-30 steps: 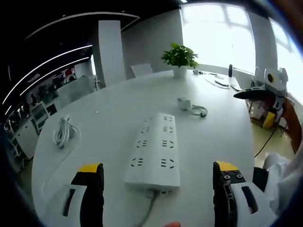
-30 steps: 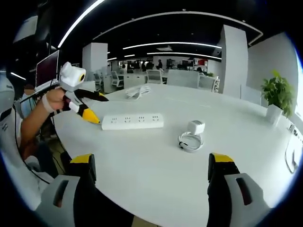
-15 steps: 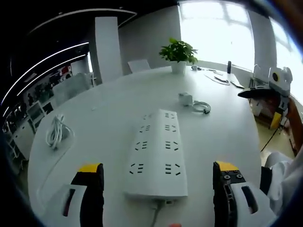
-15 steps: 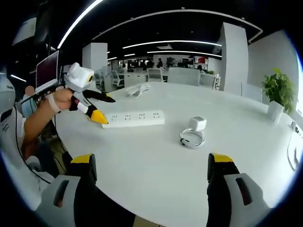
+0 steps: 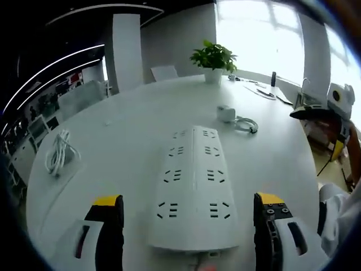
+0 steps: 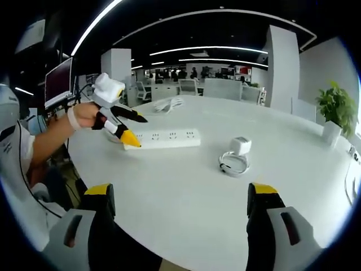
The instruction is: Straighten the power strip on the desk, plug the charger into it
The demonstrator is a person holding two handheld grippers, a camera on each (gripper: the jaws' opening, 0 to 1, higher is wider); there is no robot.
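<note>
A white power strip point(image 5: 193, 180) lies lengthwise on the white table, its near end between the jaws of my left gripper point(image 5: 189, 223), which stands open around it without touching. In the right gripper view the same power strip point(image 6: 166, 138) lies sideways, with the left gripper point(image 6: 136, 131) in a person's hand at its left end. A white charger point(image 5: 226, 113) with a coiled cable point(image 5: 246, 124) sits beyond the strip; in the right gripper view the charger point(image 6: 241, 145) lies ahead, right of the strip. My right gripper point(image 6: 179, 212) hangs open over the near table edge, nothing between its jaws.
A potted plant point(image 5: 213, 59) stands at the table's far side. A coiled white cable point(image 5: 58, 154) lies at the left. Papers and small items point(image 5: 260, 93) sit near the window. The right gripper point(image 5: 331, 110) shows at the right edge. Office chairs and desks stand behind.
My left gripper has moved forward, so the power strip's near end now lies between its jaws. The right gripper view has barely shifted.
</note>
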